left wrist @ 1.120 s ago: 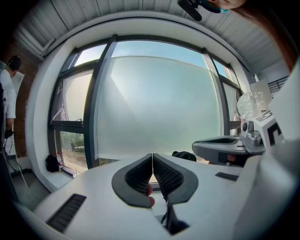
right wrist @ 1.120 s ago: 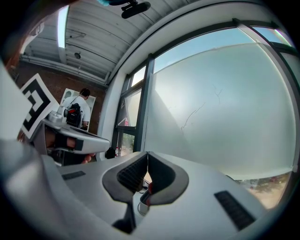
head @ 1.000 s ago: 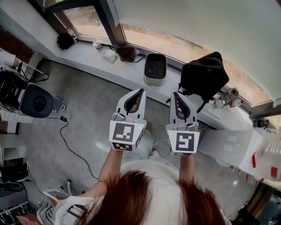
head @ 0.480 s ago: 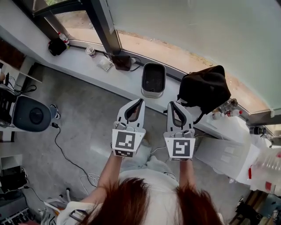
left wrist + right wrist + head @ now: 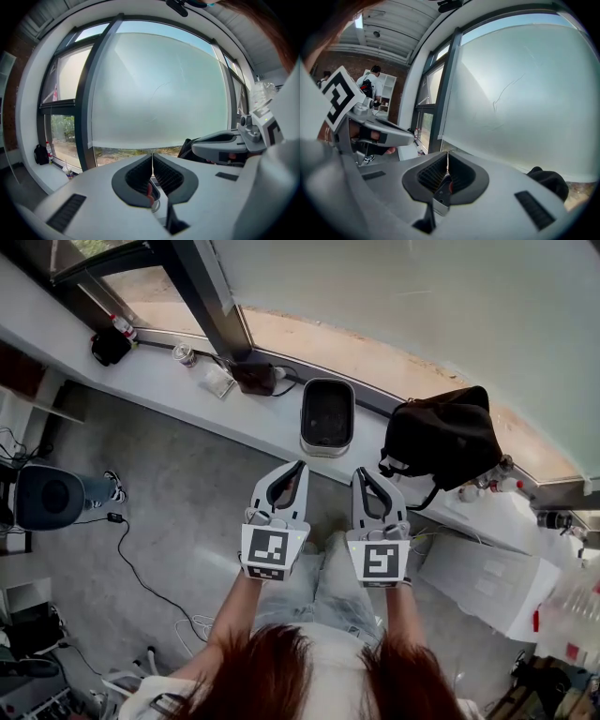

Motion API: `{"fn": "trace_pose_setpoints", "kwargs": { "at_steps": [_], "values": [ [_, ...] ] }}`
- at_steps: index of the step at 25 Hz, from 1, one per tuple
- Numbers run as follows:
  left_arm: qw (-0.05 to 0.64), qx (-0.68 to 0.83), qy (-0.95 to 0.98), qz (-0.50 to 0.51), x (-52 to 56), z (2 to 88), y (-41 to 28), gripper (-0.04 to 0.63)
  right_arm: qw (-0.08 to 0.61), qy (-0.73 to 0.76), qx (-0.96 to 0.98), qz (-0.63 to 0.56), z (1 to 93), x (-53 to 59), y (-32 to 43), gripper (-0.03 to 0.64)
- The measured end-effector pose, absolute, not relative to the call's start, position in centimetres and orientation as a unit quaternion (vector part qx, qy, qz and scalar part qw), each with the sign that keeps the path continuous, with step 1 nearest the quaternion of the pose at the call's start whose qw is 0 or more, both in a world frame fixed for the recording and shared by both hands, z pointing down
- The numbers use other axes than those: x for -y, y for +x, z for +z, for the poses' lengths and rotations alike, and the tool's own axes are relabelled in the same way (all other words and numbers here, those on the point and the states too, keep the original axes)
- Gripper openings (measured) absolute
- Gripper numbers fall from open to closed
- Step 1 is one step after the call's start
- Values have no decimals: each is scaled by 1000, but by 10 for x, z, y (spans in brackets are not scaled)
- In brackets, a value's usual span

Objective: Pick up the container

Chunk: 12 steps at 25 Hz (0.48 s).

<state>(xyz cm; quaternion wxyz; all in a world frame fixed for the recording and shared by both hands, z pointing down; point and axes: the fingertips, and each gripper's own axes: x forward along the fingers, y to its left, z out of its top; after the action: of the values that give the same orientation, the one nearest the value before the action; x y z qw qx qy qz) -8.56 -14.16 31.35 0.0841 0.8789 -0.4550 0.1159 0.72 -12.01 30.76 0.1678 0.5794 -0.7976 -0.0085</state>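
Along the big frosted window runs a white ledge [image 5: 169, 381] above a grey concrete floor [image 5: 178, 493]. The container [image 5: 328, 416] stands on this ledge, a rectangular tub with a pale rolled rim and a dark interior. Whether it holds anything cannot be told.

Handling, as a judgement: the walls look stiff and smooth, so the tub should keep its shape and weigh little if empty, but its flanks may slip. The rim is the best hold, one tool on each long side, which keeps the tub level.

A black bag [image 5: 441, 432] slumps on the ledge just beside the container's right side, leaving less room there. A cup [image 5: 185, 353] and a bottle [image 5: 122, 325] stand well apart to the left.

The left tool [image 5: 300, 466] and the right tool [image 5: 357, 472] hang side by side over the floor, short of the ledge and aimed at the container. Both have their jaws pressed together with nothing between them, as the left gripper view [image 5: 152, 159] and the right gripper view [image 5: 448, 161] confirm. They must open before any grasp.
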Motion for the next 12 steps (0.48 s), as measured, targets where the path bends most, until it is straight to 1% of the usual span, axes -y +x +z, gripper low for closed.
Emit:
{"fn": "trace_pose_setpoints", "kwargs": {
  "at_steps": [12],
  "values": [
    [110, 496, 853, 122, 182, 396, -80, 18, 192, 545, 816, 39, 396, 157, 21, 26]
  ]
}}
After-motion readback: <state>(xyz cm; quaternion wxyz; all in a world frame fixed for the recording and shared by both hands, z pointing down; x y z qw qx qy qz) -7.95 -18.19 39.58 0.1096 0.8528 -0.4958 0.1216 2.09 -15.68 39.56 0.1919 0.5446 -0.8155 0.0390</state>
